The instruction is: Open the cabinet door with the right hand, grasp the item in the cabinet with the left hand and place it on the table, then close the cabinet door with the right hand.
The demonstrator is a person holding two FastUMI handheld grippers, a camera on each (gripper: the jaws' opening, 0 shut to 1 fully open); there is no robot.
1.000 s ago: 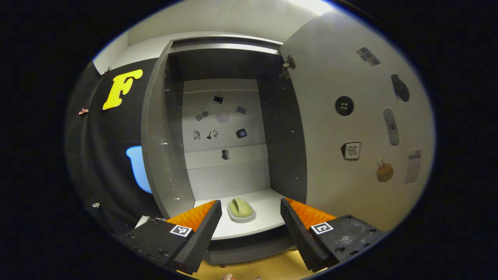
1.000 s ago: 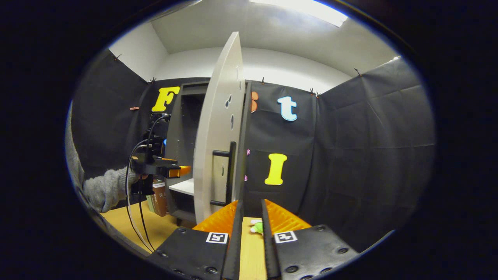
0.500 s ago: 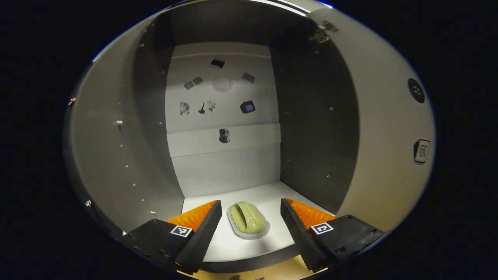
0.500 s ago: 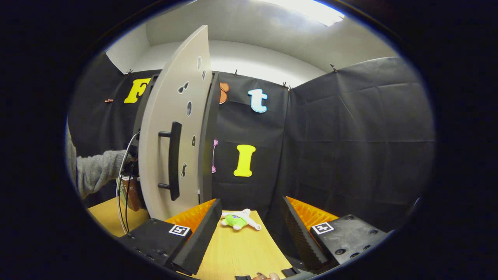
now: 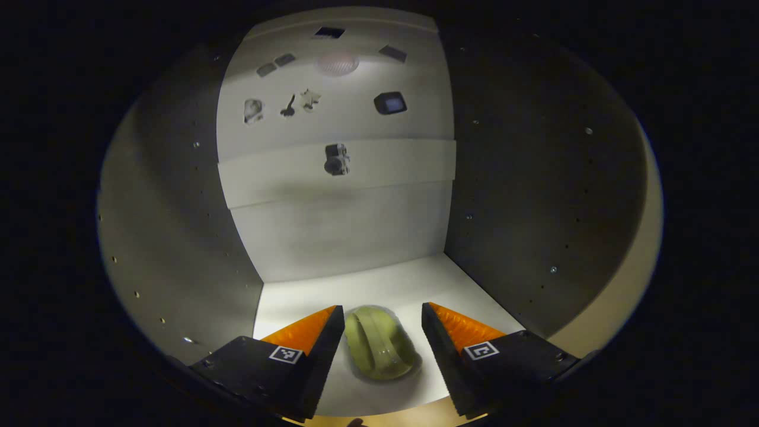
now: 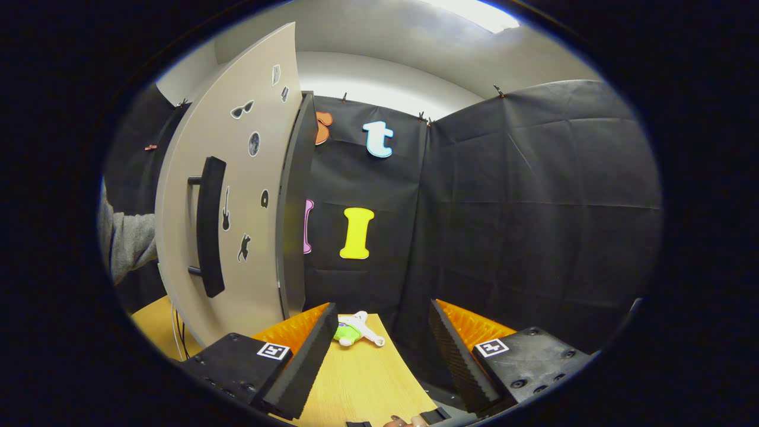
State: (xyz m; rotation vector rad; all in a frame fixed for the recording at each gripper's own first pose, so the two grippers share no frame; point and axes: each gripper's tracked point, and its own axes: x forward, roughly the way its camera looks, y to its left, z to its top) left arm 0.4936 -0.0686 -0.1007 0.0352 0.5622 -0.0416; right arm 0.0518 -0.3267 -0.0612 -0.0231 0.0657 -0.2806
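Left wall: I keep my left gripper (image 5: 383,350) off the cabinet's (image 5: 178,237) dark inner side, a flat panel dotted with peg holes.
Item: the olive-green item (image 5: 379,344) lies on the white shelf (image 5: 367,284) between my spread fingers, untouched as far as I can tell; I'd ease further in, centre it, then close gently.
Item shape: a rounded, glossy dome with a raised ridge, likely slippery.
Cabinet door (image 6: 231,196): matte grey panel, stickers, black bar handle (image 6: 209,225), standing open.
Right gripper (image 6: 379,356): jaws wide, holding nothing, over the wooden table (image 6: 362,379).
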